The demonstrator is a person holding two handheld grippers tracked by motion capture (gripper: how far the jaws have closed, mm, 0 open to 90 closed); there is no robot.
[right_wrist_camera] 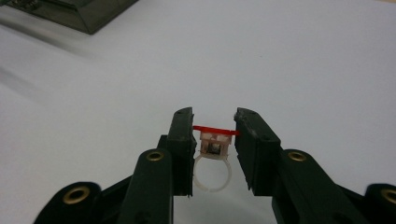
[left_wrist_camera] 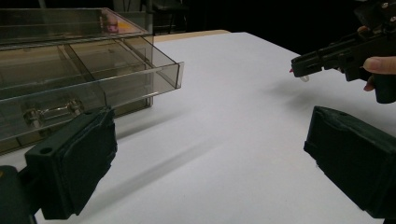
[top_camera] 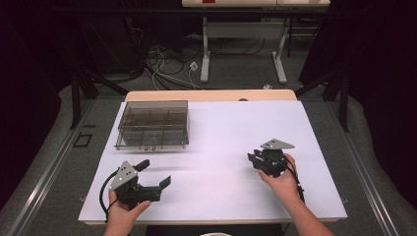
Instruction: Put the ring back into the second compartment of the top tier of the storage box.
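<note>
While two tools work above the white surface point(top_camera: 221, 147), just one small thing is carried: a clear plastic ring point(right_wrist_camera: 212, 175) with a red top, pinched between the closed jaws of the right tool point(right_wrist_camera: 214, 123) and lifted off the sheet. In the left gripper view that ring is barely a pale speck at the tip of the right tool point(left_wrist_camera: 299, 70). One smoky transparent organiser box point(top_camera: 153, 125) sits at the far left of the surface, one drawer pulled partly out; its contents are hard to make out through the tinted walls. Near the front left, the left tool point(top_camera: 155, 174) hovers with jaws spread wide and nothing between them. The box is cut off in both gripper views.
</note>
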